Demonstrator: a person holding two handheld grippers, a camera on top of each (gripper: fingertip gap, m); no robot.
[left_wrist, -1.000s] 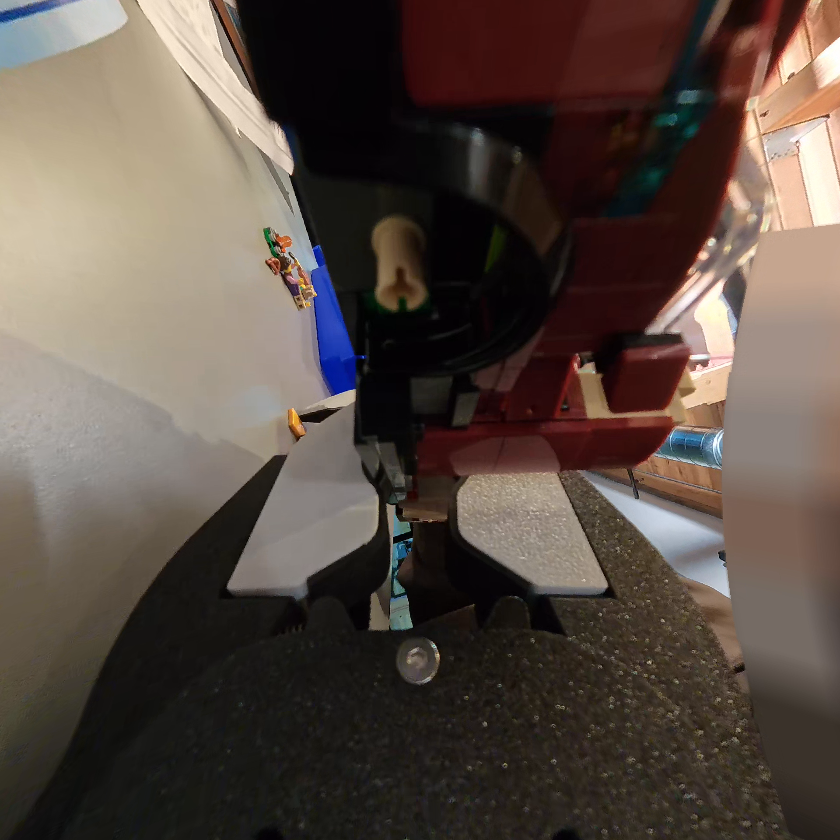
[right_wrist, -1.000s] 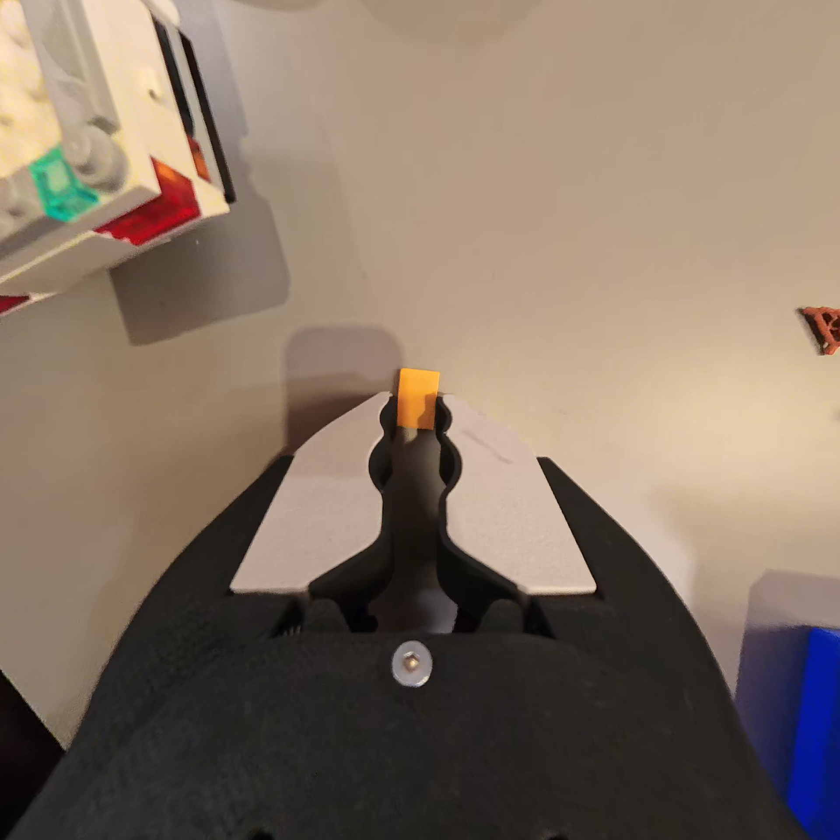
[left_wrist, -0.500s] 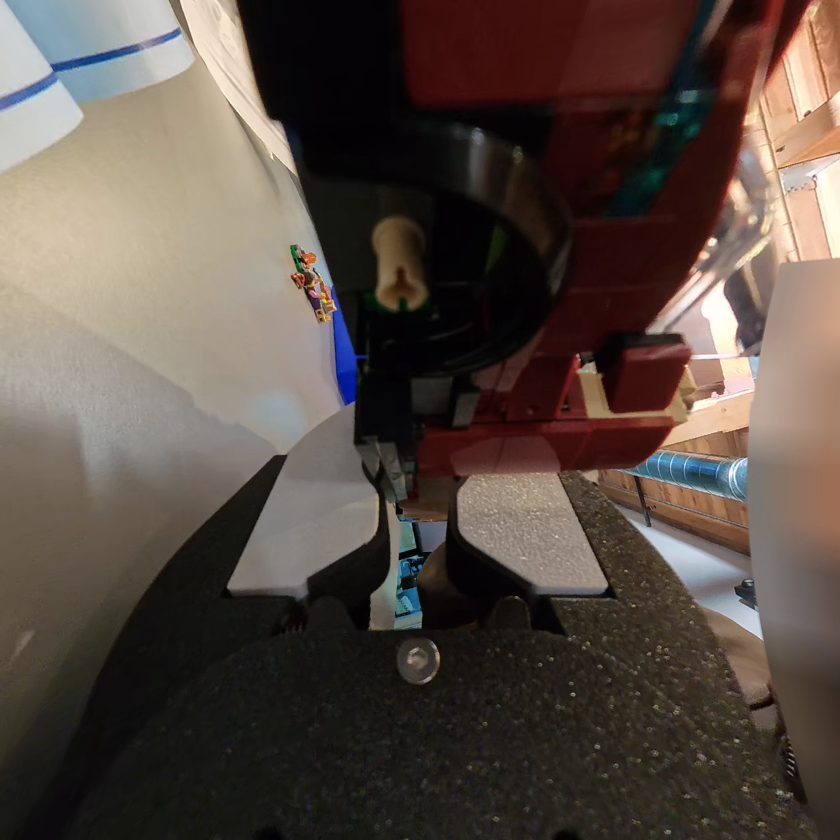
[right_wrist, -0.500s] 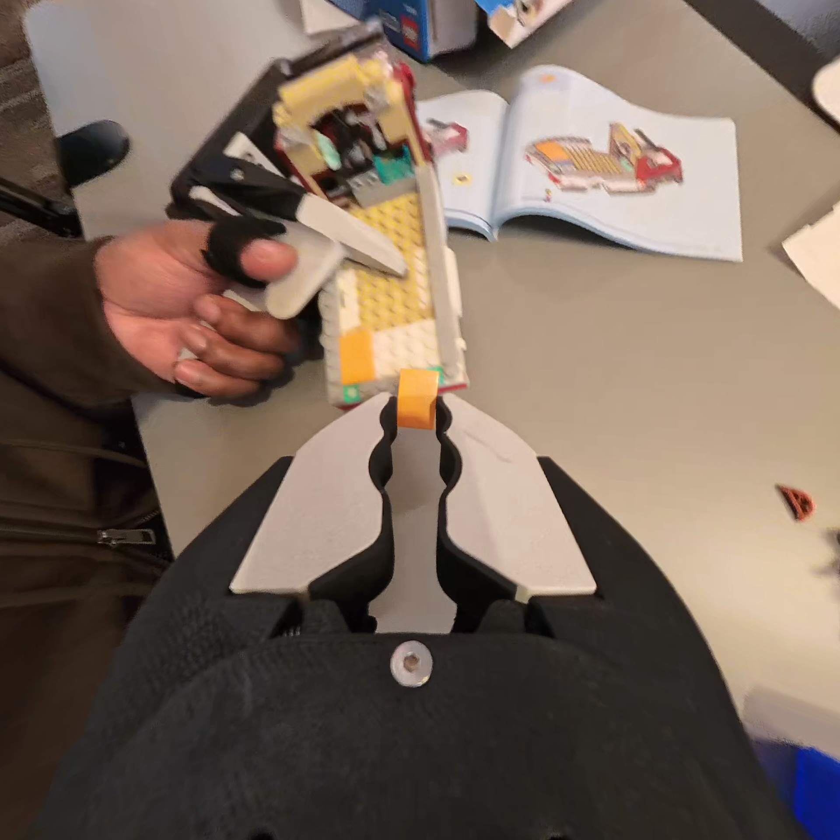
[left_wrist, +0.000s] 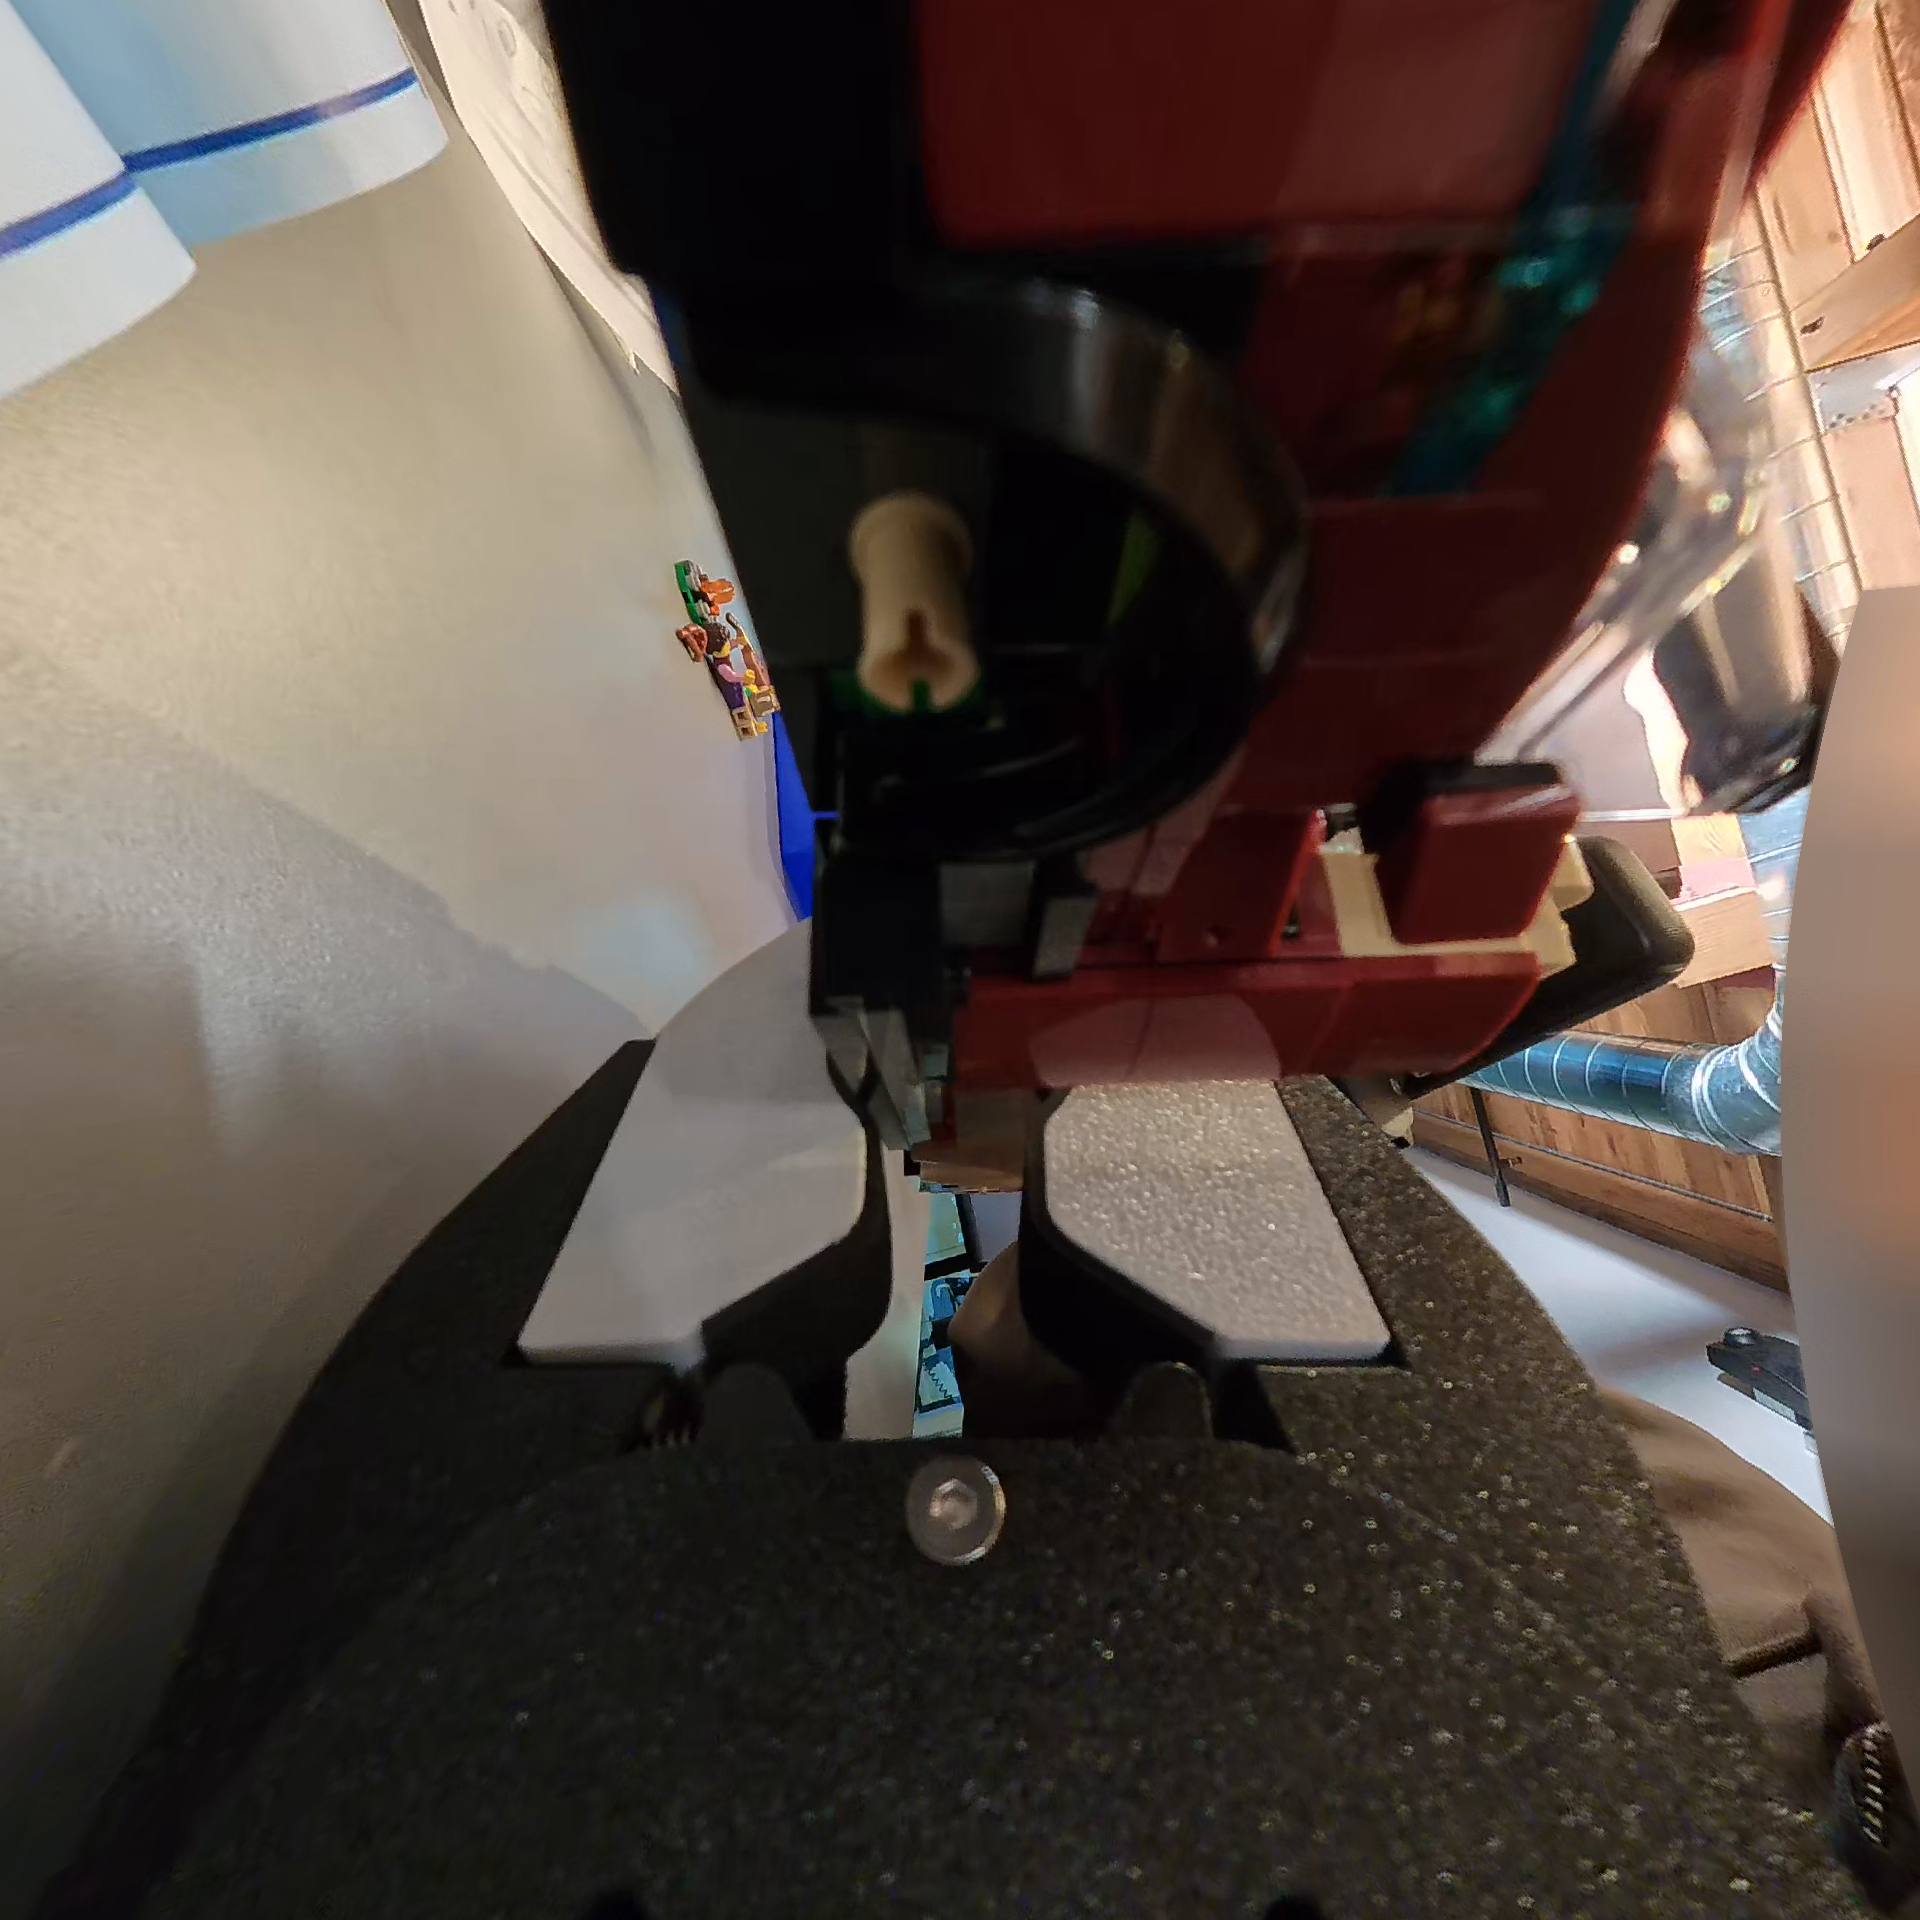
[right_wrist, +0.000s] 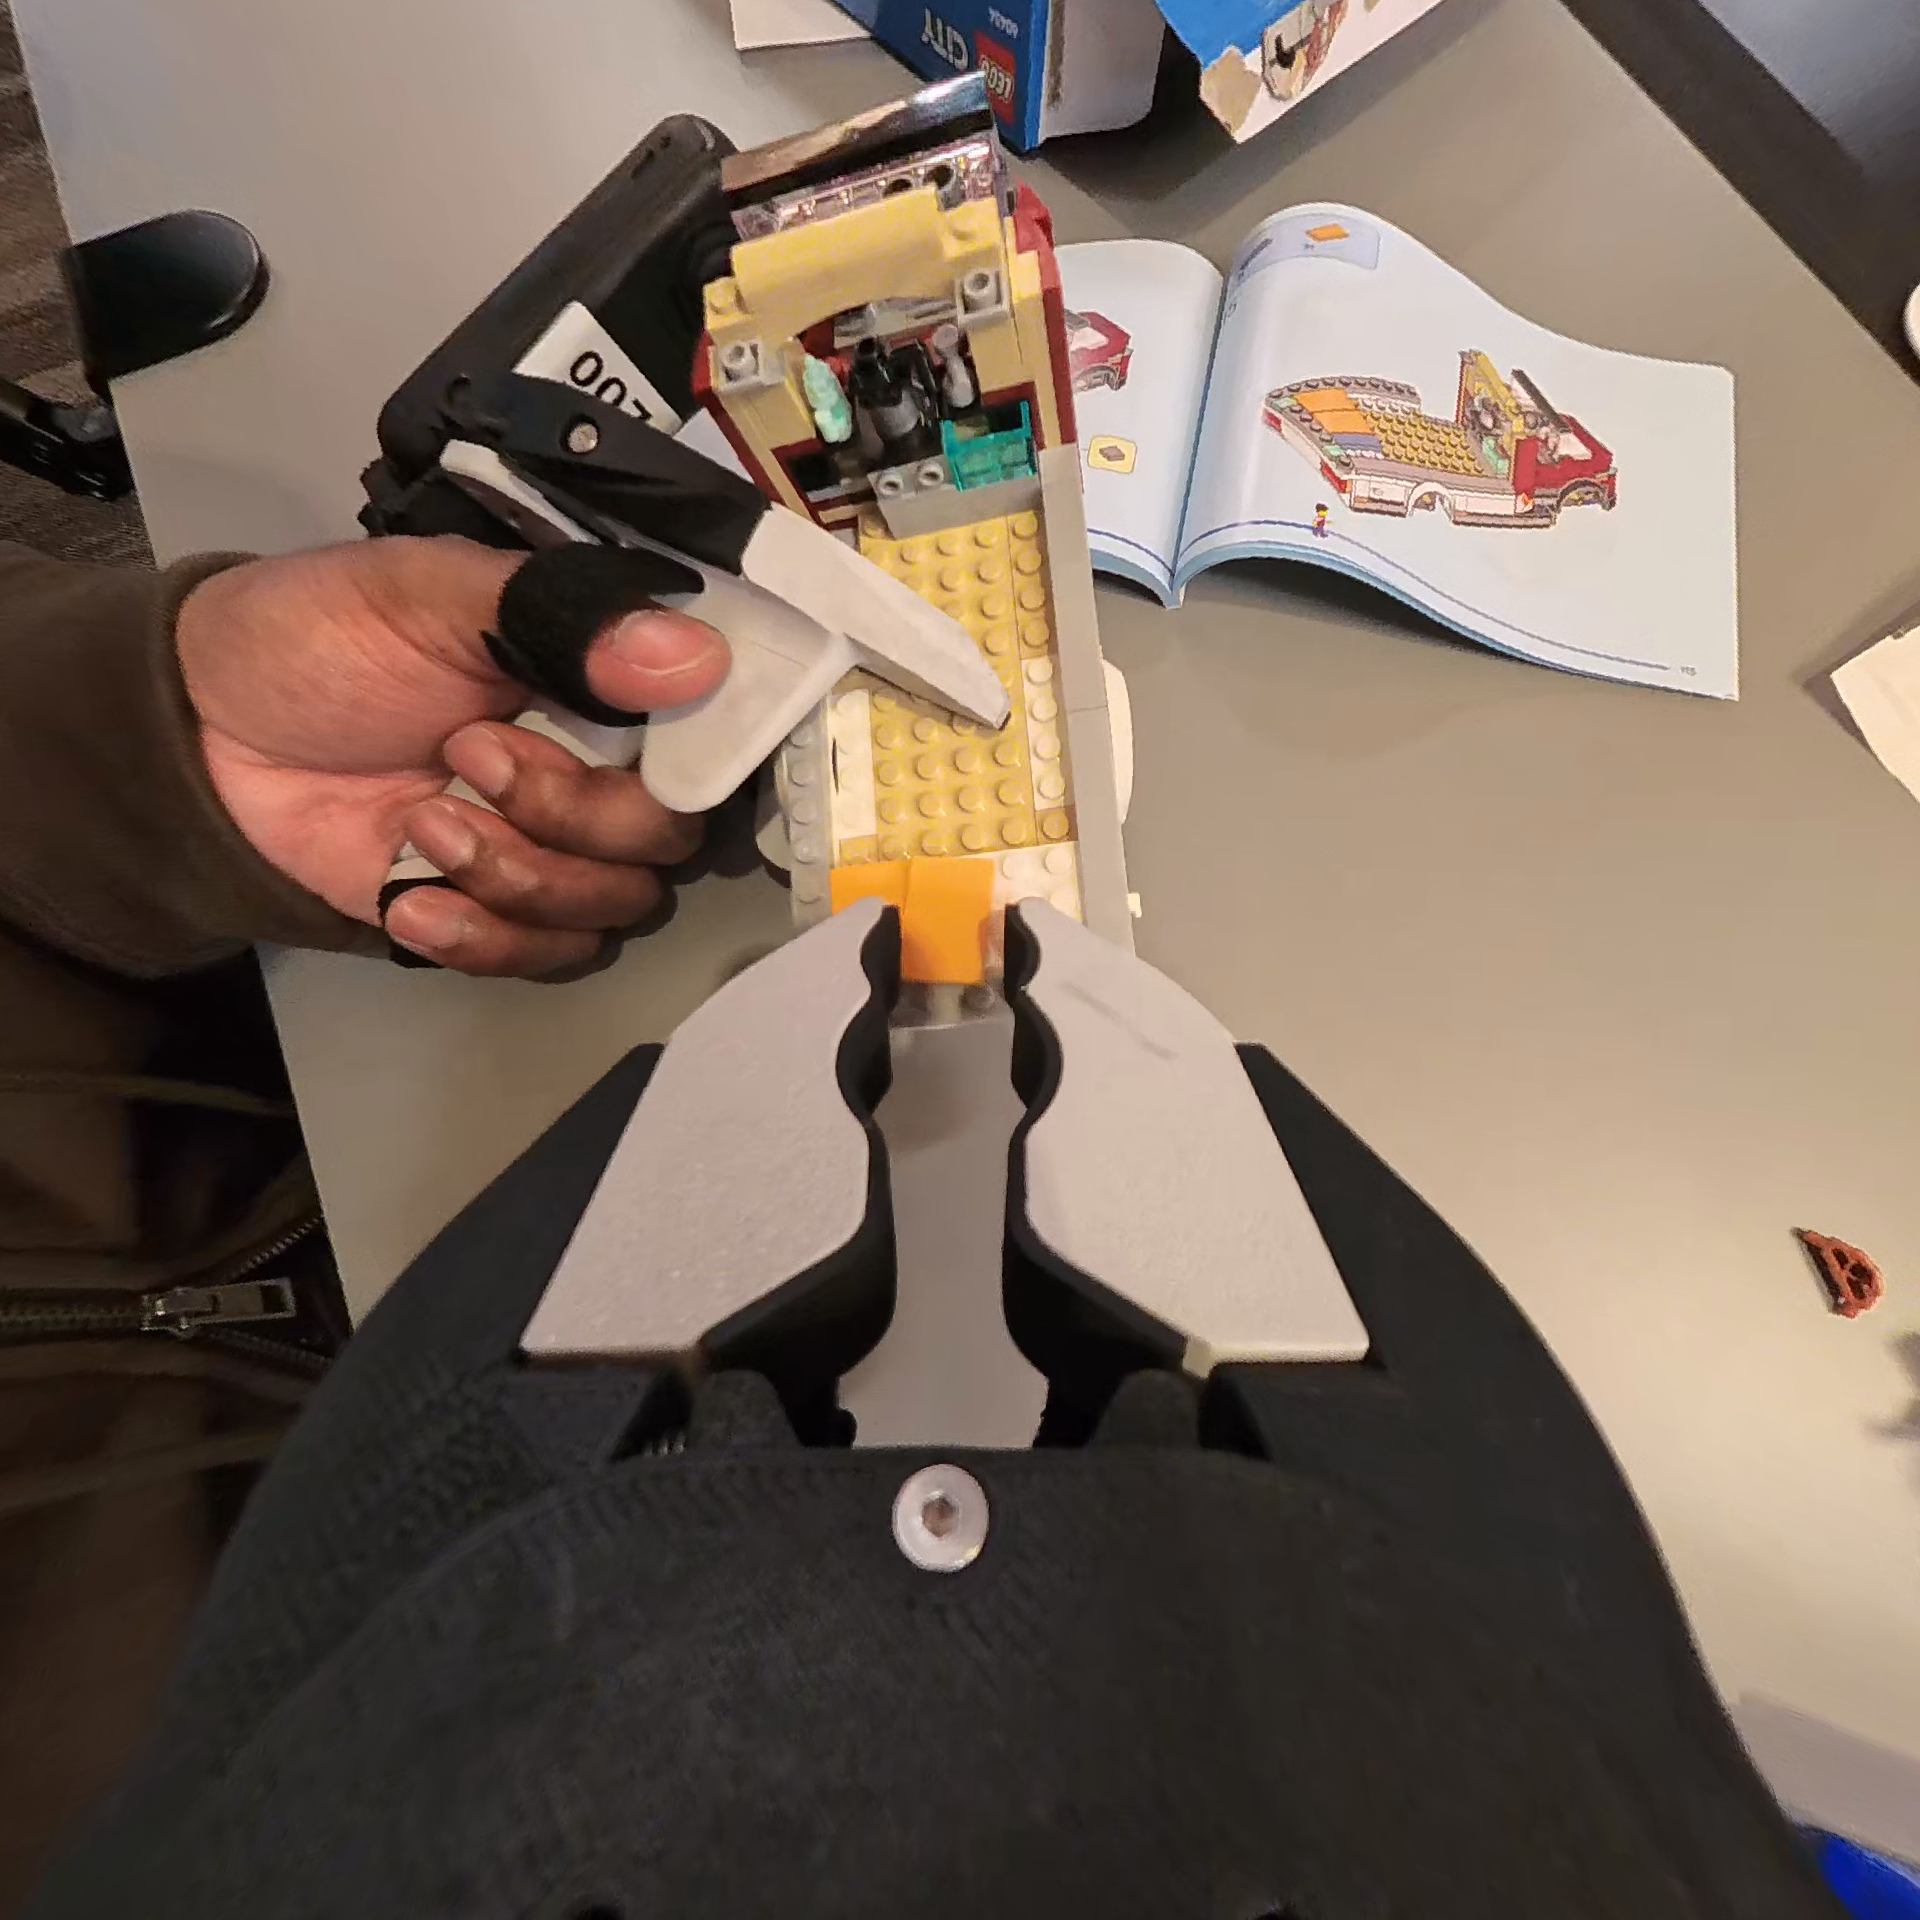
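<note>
Half-built red-and-tan brick truck (right_wrist: 966, 665)

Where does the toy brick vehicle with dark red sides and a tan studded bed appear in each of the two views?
Left wrist view: the toy brick vehicle fills the top centre and right, seen close from its dark red side.
Right wrist view: it stands upper centre, tan bed facing the camera.
Shared landmark: the left gripper, whose grey fingers hold the vehicle.
</note>
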